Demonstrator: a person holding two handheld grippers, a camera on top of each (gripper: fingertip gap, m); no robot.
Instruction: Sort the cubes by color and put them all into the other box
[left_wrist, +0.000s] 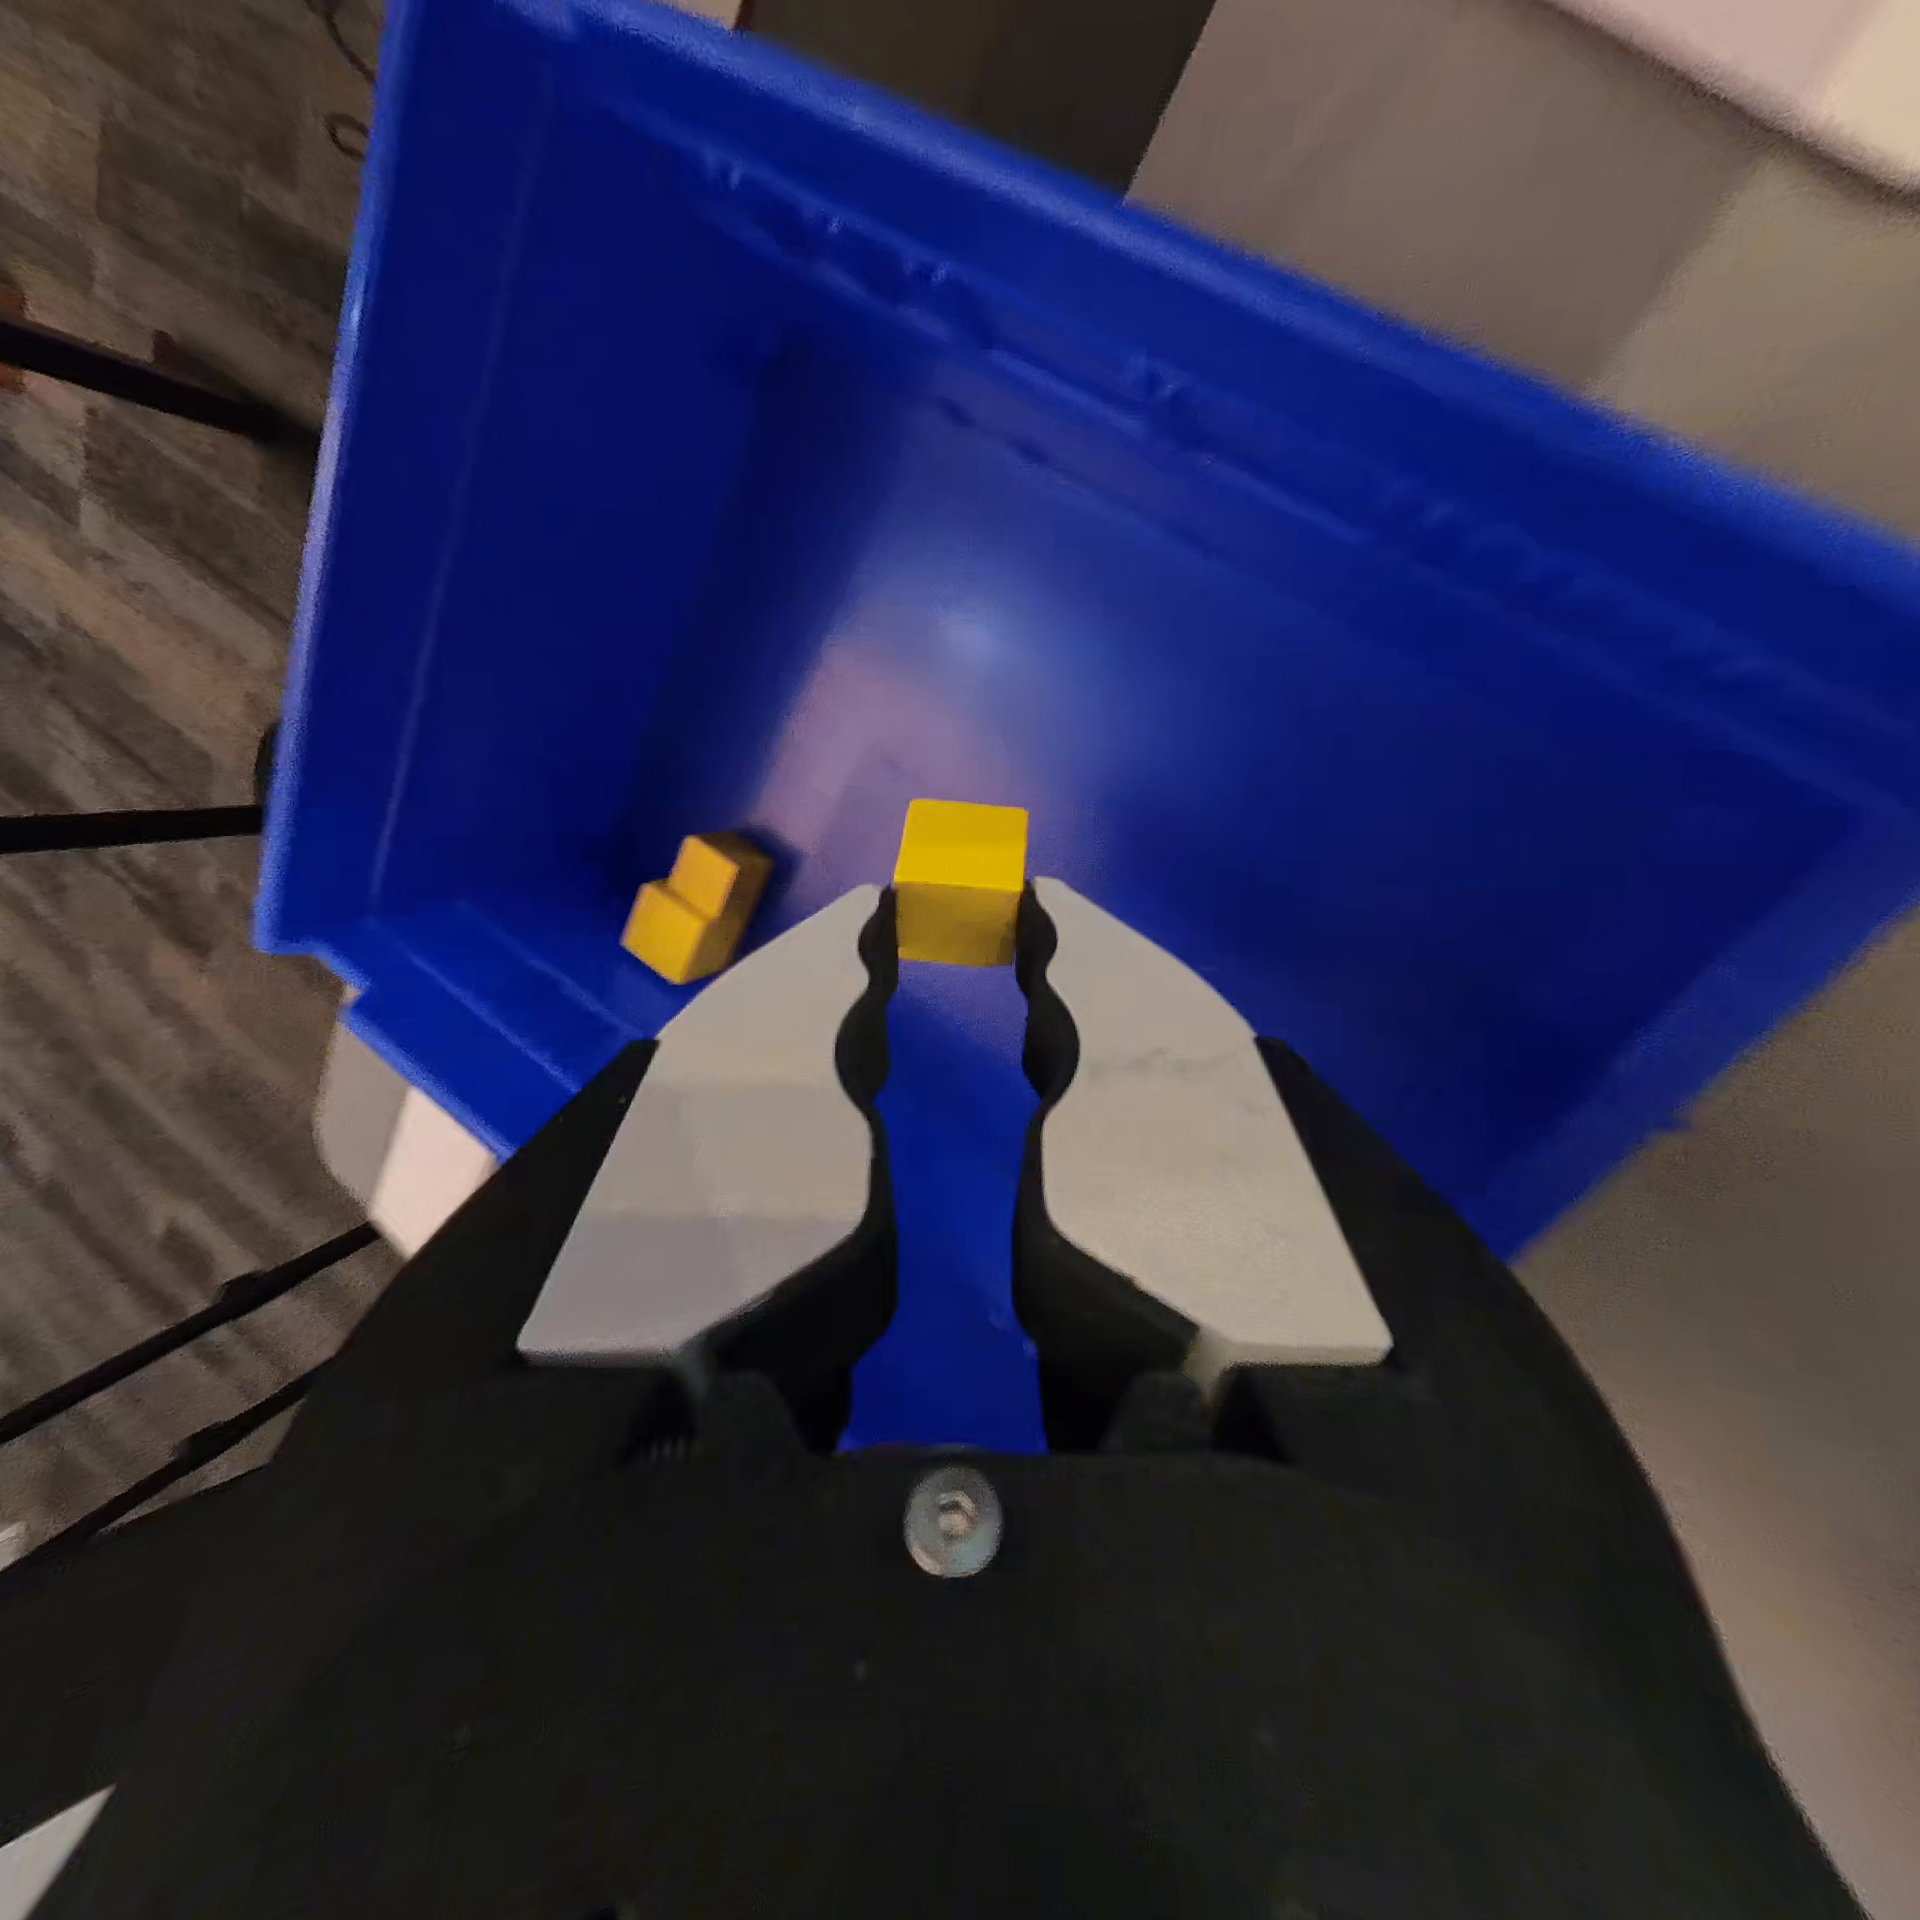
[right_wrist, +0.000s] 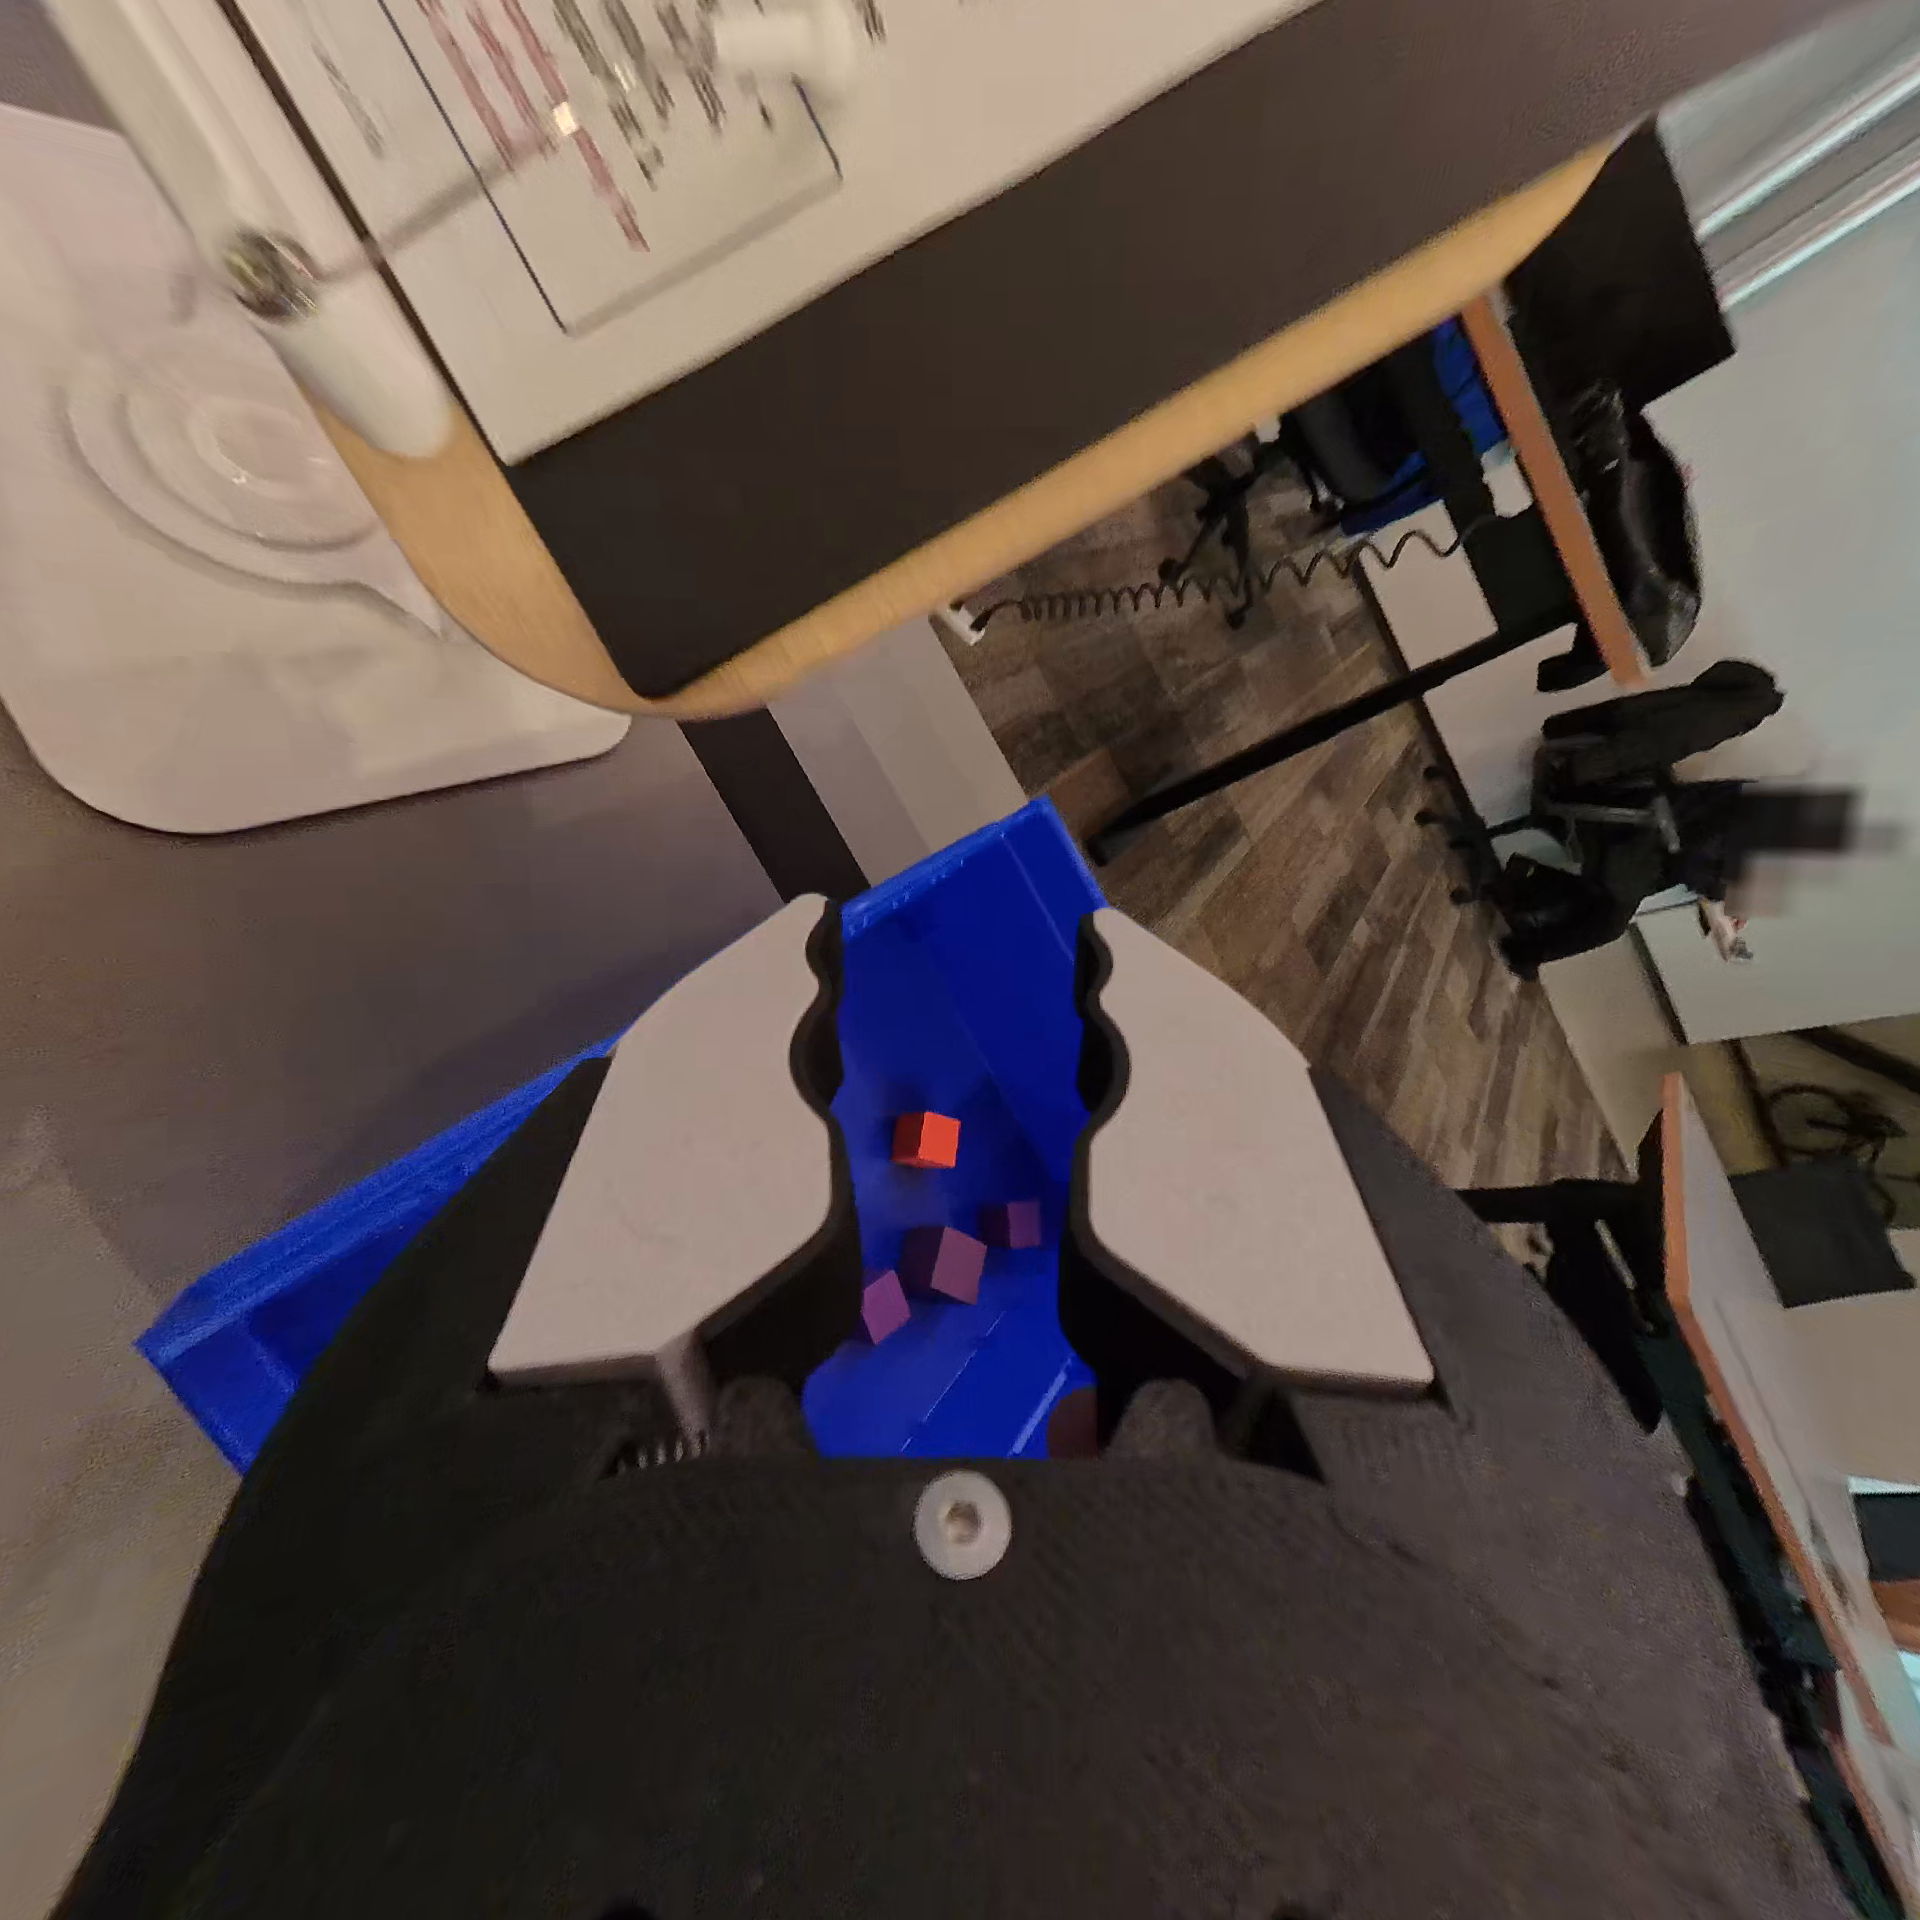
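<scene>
Gripping yellow cube (left_wrist: 961, 894), left gripper (left_wrist: 958, 902) over blue box (left_wrist: 623, 364)

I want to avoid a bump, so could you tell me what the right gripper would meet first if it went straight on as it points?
Probably the blue box floor near the red cube; the open right gripper points there, though depth is unclear.

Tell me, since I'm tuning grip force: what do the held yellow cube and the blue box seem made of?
Yellow cube: probably painted wood or hard plastic; flat matte faces, crisp edges, no dent under the left hand-held gripper. Blue box: moulded plastic, semi-glossy; its floor shows a light reflection.
</scene>
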